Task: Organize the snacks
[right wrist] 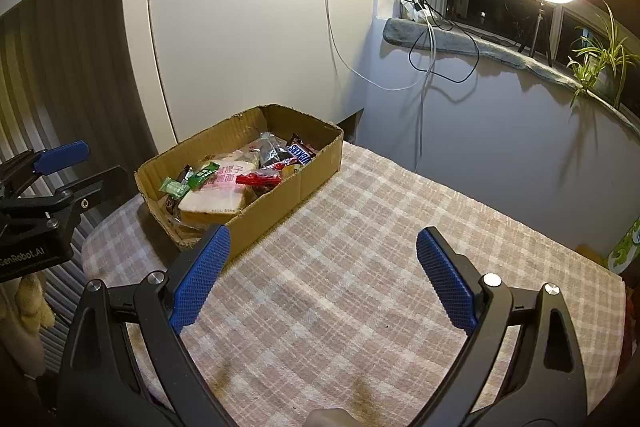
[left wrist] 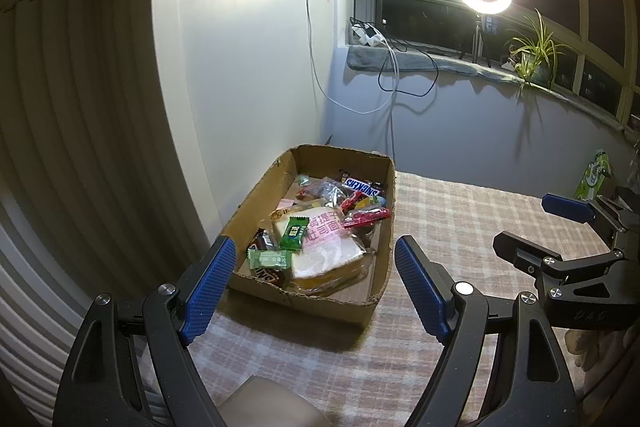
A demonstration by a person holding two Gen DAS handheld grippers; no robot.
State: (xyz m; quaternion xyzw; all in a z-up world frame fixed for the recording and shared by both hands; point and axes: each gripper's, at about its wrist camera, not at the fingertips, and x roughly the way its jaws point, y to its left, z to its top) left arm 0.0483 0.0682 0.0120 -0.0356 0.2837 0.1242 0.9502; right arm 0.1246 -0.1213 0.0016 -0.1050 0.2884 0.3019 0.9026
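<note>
The left gripper (left wrist: 314, 287) is hovering with its blue pads spread wide and nothing between them, and the cardboard box (left wrist: 256, 193) is sitting just ahead of it, its near end framed by the two fingers. The right gripper (right wrist: 322, 279) is likewise hanging spread and empty over the checked tablecloth (right wrist: 380, 227), with the box ahead and to its left. The snacks are lying heaped in the box: a bagged slice of toast bread (left wrist: 328, 247) nearest the left gripper, two green candy wrappers (left wrist: 280, 247) on its left side, a red packet (left wrist: 366, 218) further in, and a Snickers bar (left wrist: 362, 187) toward the far end. The cloth around the box is showing no loose snacks, apart from a green packet (left wrist: 594, 175) at the far right edge. This fits a box being emptied for sorting or one just filled, so no single move is settled. Any reach into the box is best made from above, pads kept wide past the cardboard rim, closing gently on crinkly wrappers and never squeezing the soft bread.
</note>
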